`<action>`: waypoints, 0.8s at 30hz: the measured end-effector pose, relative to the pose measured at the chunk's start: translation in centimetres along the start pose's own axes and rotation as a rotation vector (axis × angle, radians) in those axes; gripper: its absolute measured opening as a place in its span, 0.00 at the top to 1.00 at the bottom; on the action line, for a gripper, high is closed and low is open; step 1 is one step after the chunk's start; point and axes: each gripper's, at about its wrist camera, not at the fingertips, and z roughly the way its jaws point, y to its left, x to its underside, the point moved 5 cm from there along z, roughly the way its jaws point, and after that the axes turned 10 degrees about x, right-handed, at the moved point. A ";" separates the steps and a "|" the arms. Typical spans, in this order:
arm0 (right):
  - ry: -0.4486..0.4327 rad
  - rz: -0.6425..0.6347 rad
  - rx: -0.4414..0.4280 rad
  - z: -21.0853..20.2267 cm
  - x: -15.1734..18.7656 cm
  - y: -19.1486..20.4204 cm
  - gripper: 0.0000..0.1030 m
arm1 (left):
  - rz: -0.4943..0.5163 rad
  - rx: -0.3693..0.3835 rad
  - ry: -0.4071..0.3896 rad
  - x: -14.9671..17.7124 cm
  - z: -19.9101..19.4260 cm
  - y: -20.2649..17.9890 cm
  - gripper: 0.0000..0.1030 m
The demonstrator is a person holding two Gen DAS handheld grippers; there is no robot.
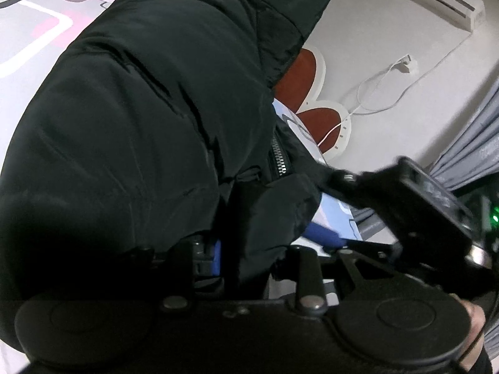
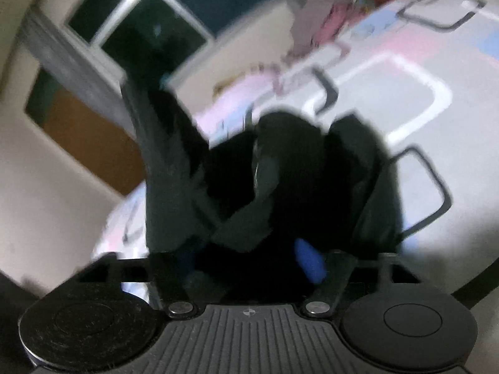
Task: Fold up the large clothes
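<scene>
The jacket (image 1: 140,131), dark and padded, is bunched on the bed (image 1: 28,31) directly ahead of the left gripper (image 1: 268,249). In the left wrist view its bulk rises above and to the left of the jaws, and its zipper (image 1: 279,159) hangs just above them. A fold of the fabric is drawn down between the two blue pads (image 1: 324,237), and the left jaws are seen pinching that fold at a narrow gap.

The right gripper (image 2: 246,258) is shown in its own blurred view with its jaws spread wide. One blue pad (image 2: 308,258) is visible on the right side; the other is lost in shadow. The jacket (image 2: 280,171) lies immediately ahead of and between the spread jaws, but no pad is seen pressing on it. A dark strip of the garment runs up and to the left from the left jaw. The right gripper's body (image 1: 430,199) is also seen to the right of the left jaws, close beside the jacket's edge.
</scene>
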 end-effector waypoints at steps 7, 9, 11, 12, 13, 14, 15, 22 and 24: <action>0.083 0.030 0.141 2.5 1.2 -3.8 0.84 | 0.110 0.007 0.040 -0.2 -2.0 -2.8 0.66; 0.106 0.024 0.157 3.1 2.0 -4.9 0.85 | 0.121 -0.001 0.024 -0.7 -3.7 -3.1 0.66; 0.111 0.029 0.157 3.3 2.4 -5.2 0.85 | 0.106 -0.010 -0.026 -1.7 -5.7 -2.8 0.66; 0.113 0.028 0.157 3.4 2.4 -5.3 0.85 | 0.093 -0.003 -0.068 -2.6 -6.9 -2.5 0.66; 0.116 0.026 0.157 3.5 2.4 -5.3 0.85 | 0.077 -0.002 -0.103 -3.2 -7.9 -2.0 0.66; 0.119 0.028 0.155 3.6 2.4 -5.3 0.85 | 0.061 -0.019 -0.134 -4.0 -8.6 -1.4 0.65; 0.120 0.030 0.151 3.7 2.5 -5.2 0.85 | 0.047 -0.059 -0.168 -4.9 -9.2 -0.5 0.65; 0.146 0.044 0.111 3.8 1.6 -5.7 0.84 | -0.092 -0.110 -0.141 -7.8 -6.4 5.1 0.65; 0.131 0.048 0.084 3.0 0.9 -5.9 0.81 | -0.042 -0.145 -0.119 -7.7 -6.1 4.3 0.64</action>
